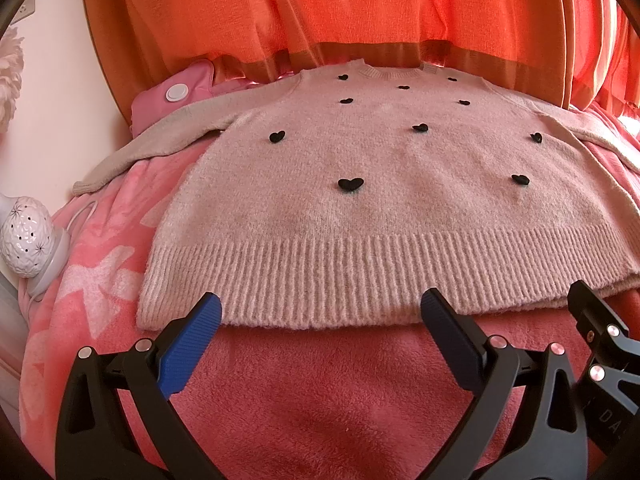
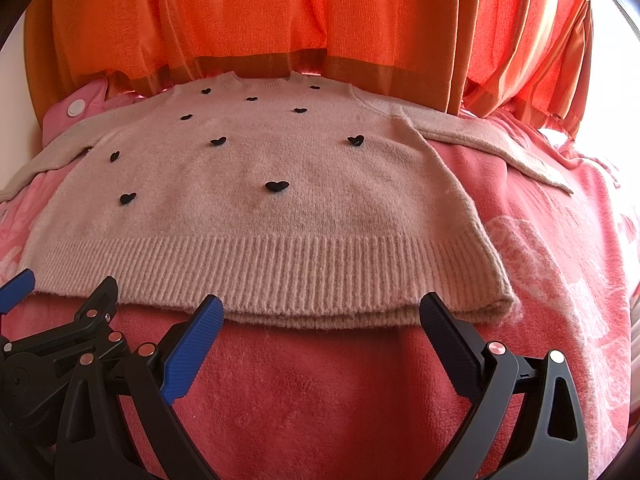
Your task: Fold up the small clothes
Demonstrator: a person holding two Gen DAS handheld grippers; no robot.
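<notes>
Sweater (image 1: 360, 184): pale pink knit, black heart appliqués, lying flat and face up on a pink fleece blanket (image 1: 312, 392); both sleeves spread outward; ribbed hem nearest the cameras. Orange curtain (image 1: 320, 8) hangs just beyond the sweater's collar. Left gripper (image 1: 320, 320): fingers spread wide, empty, just short of the hem. Right gripper (image 2: 320, 316): likewise spread, empty, at the hem's edge. White perforated lamp (image 1: 26, 240) left of the sweater.

Pale beige-pink sweater (image 1: 384, 216) dotted with small black hearts (image 1: 350, 184); coral-pink blanket (image 1: 320, 392) bearing white bow and figure motifs; bright orange curtain (image 1: 320, 4); blue finger pads (image 1: 192, 344) on black gripper frames.
</notes>
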